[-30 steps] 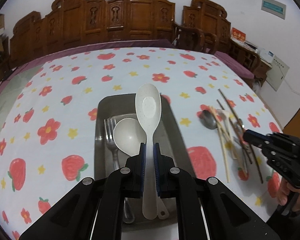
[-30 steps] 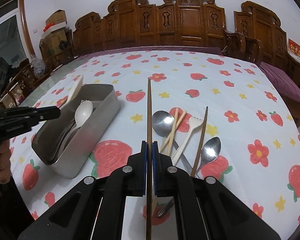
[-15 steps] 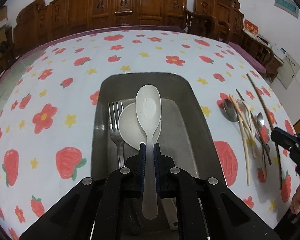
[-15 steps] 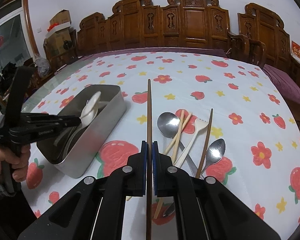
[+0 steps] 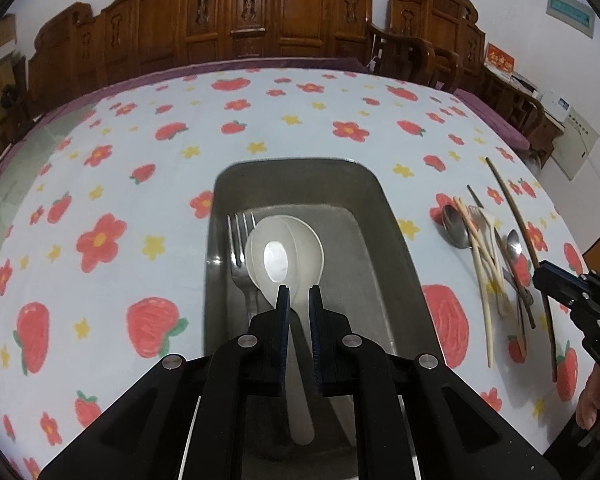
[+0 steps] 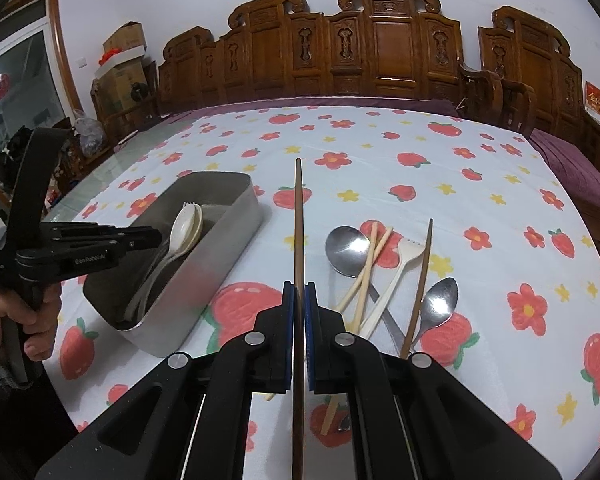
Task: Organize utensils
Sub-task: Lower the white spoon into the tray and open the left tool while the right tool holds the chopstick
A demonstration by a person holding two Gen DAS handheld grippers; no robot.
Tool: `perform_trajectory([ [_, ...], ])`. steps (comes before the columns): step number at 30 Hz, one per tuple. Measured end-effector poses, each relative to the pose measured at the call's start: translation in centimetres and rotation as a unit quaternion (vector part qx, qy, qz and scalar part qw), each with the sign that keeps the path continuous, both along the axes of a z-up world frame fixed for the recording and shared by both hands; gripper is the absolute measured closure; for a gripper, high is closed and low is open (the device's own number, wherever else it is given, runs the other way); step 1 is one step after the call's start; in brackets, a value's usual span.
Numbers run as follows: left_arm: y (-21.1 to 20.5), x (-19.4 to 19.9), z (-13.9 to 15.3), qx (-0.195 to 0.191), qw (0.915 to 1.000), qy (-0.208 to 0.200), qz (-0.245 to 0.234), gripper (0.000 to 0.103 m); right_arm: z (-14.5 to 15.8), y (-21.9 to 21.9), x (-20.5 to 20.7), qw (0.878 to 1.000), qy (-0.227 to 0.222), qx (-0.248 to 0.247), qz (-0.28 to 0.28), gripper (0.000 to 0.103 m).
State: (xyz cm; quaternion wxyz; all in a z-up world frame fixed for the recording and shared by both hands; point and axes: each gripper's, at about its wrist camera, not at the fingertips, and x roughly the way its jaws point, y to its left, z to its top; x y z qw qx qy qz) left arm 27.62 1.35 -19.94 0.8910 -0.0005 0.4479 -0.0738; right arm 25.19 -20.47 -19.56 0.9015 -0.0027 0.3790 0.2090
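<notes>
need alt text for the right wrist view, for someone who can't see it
The right gripper is shut on a dark chopstick pointing away over a strawberry-print tablecloth. To its left, the left gripper hovers over a metal tray holding white spoons; to its right lie loose spoons, chopsticks and a white fork.

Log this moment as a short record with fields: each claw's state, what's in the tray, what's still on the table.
left claw: open, above the white plastic spoon lying in the tray
right claw: shut on dark brown wooden chopstick
rectangular metal tray: holds two white spoons and a metal fork
left on floral tablecloth: large metal spoon, small metal spoon, white plastic fork, pale chopsticks, second dark chopstick
</notes>
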Motion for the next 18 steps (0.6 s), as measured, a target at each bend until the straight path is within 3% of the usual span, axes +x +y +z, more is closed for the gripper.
perform_trajectory([
  [1, 0.2, -0.2, 0.3, 0.0, 1.0, -0.004, 0.0, 0.093, 0.1, 0.2, -0.2, 1.0, -0.001, 0.002, 0.002, 0.097],
  [3, 0.6, -0.5, 1.0, 0.0, 0.9999, -0.012, 0.0, 0.081, 0.4, 0.6, -0.4, 1.0, -0.003, 0.004, 0.005, 0.097],
  [7, 1.4, -0.8, 1.9, 0.001, 0.9997, -0.023, 0.003, 0.078, 1.0, 1.4, -0.9, 1.0, -0.008, 0.009, 0.011, 0.097],
  [10, 2.2, -1.0, 2.6, 0.0, 0.9995, -0.031, 0.006, 0.065, 1.4, 2.0, -1.1, 1.0, -0.009, 0.014, 0.014, 0.097],
  [13, 2.8, -1.2, 3.1, 0.0, 0.9992, -0.039, 0.01, 0.048, 1.8, 2.7, -1.2, 1.0, -0.01, 0.017, 0.019, 0.097],
  [15, 3.3, -1.3, 3.5, 0.002, 0.9989, -0.045, 0.013, 0.025, 2.0, 3.2, -1.2, 1.0, -0.011, 0.017, 0.022, 0.097],
  [18, 4.0, -1.4, 3.8, 0.003, 0.9983, -0.054, 0.018, 0.013, 2.2, 3.9, -1.2, 0.999, -0.009, 0.019, 0.026, 0.097],
])
